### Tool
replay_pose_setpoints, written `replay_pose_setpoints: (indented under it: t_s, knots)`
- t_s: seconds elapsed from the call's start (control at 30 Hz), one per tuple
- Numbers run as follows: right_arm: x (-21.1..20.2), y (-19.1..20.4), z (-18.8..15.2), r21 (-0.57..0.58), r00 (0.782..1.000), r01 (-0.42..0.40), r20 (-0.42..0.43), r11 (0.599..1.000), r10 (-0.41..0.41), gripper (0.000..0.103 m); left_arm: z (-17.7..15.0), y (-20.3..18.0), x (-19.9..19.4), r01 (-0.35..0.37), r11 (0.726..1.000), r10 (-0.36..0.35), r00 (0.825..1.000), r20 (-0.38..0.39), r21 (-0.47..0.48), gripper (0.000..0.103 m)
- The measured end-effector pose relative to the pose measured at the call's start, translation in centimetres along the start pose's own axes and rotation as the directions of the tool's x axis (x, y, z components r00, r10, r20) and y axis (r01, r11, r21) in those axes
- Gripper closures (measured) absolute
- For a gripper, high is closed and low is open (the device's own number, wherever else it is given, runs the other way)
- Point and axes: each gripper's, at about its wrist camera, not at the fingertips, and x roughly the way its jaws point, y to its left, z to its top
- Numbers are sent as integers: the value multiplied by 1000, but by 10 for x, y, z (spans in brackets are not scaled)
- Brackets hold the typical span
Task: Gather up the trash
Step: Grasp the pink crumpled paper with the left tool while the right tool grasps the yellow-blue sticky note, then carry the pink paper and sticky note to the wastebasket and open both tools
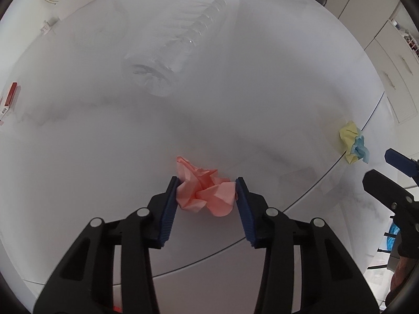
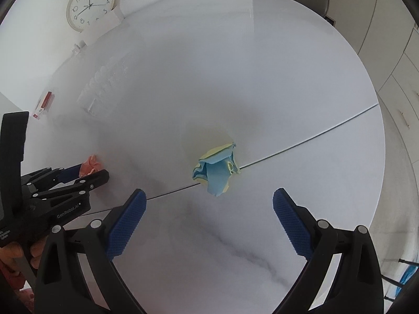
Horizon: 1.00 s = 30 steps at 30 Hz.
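A crumpled pink paper [image 1: 203,191] sits between the blue pads of my left gripper [image 1: 207,185], which touch it on both sides; it rests on or just above the white table [image 1: 235,104]. The pink paper also shows in the right wrist view [image 2: 90,166] inside the left gripper [image 2: 83,172]. A crumpled yellow and blue paper [image 2: 216,168] lies on the table by a seam, ahead of my right gripper [image 2: 209,201], which is wide open and empty. That paper also shows at the right of the left wrist view [image 1: 353,145].
A clear plastic bottle [image 1: 180,52] lies on the table's far side. A red and white small box [image 1: 9,96] lies at the left edge. A wall clock [image 2: 90,5] leans at the back. White cabinets [image 1: 392,78] stand to the right.
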Motion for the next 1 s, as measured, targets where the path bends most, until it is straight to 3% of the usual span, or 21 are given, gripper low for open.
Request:
replay_pose_setpoints:
  t_s: [0.1,0.2,0.37,0.47,0.73,1.0]
  knots:
    - [12,5,6,-49,1000,22,-1,999,-22,9,0,0,-6,-6,1000,6,1000,1,3,62]
    - [24,7,11,-77,999,38,-14,996,-39,27,0,-4,-17,-10,1000,10,1000,13,9,62]
    - [32,6,15,-65,998,63,-23,996,-65,64,-8,-5,-36,-15,1000,14,999,37,20,62]
    - [29,3,15,-61,999,47,-16,997,-48,68,-14,-15,-44,-14,999,12,999,41,42,62]
    - [-12,-13,-5,8,999,15,44,1000,-15,68,-32,-39,-66,28,993,-35,998,60,112,62]
    - [-91,-39,-75,134,992,7,121,991,-24,68,-59,-88,-103,103,958,-129,988,81,267,62]
